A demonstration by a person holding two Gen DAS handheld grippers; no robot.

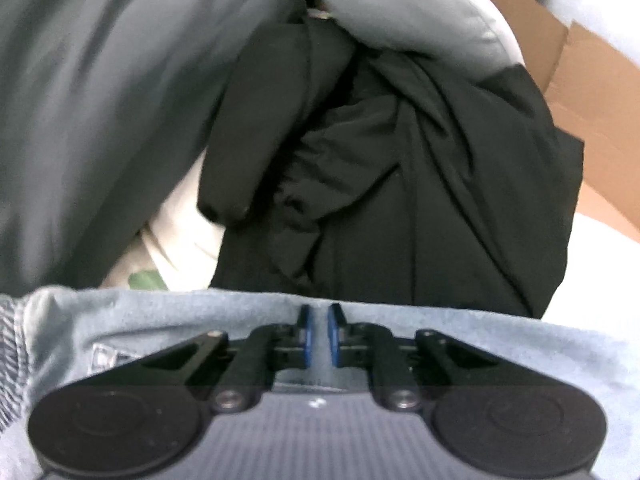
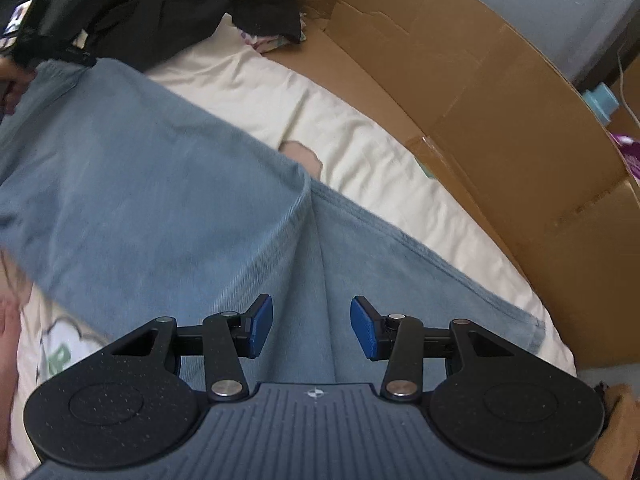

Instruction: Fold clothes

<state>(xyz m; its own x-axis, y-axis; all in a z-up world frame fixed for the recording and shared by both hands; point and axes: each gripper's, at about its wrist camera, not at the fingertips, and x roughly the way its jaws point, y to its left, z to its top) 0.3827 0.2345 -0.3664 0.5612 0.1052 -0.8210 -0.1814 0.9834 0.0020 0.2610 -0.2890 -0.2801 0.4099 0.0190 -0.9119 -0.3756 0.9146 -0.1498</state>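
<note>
Two grippers, one blue garment. We list the left gripper (image 1: 318, 334) first: its blue pads (image 1: 307, 330) stand nearly together with a narrow slit between them, and the light blue cloth (image 1: 500, 344) fills that slit, so we record it as clenched on the garment's edge. That edge runs left to right just past the fingertips, with a stitched hem (image 1: 10, 344) at near left.

The right gripper (image 2: 312, 328) we list as released: jaws wide apart, nothing between the pads (image 2: 262, 326), the cloth lying beneath them. The blue garment (image 2: 140, 184) spreads from far left to near right over a cream sheet (image 2: 360, 152), a raised fold (image 2: 308, 204) running toward the fingers and a hemmed corner (image 2: 534, 330) at near right.

Beyond the left gripper we note a black garment (image 1: 420, 184) heaped close, a grey garment (image 1: 92, 112) at left and a pale grey one (image 1: 400, 12) far.

A cardboard wall (image 2: 500, 112) bounds the right side; bare cream sheet lies between it and the garment's edge.
</note>
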